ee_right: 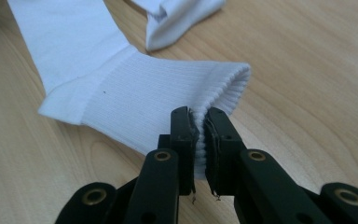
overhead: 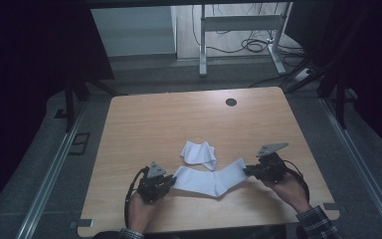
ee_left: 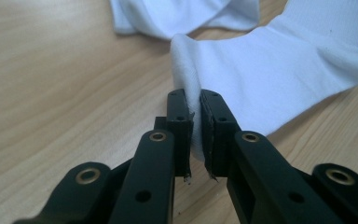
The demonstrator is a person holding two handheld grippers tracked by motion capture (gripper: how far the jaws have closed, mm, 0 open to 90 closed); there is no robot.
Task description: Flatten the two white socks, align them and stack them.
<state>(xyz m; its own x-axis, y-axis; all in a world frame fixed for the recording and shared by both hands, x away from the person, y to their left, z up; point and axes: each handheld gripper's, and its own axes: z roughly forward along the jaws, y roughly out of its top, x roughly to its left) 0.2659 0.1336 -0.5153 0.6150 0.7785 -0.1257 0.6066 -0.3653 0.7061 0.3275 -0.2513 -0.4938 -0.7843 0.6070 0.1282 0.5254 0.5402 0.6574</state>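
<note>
Plainly white sock (overhead: 210,179) (ribbed cuff), stretched flat, left gripper (overhead: 171,182) pinching toe, right gripper (overhead: 246,171) clamping cuff.

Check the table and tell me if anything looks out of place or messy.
The second white sock lies crumpled and folded over itself behind the stretched sock, which the left claw and right claw pinch at opposite ends. The crumpled one looks untidy beside its flat partner. Nothing on the wooden table looks spilled or damaged.
</note>
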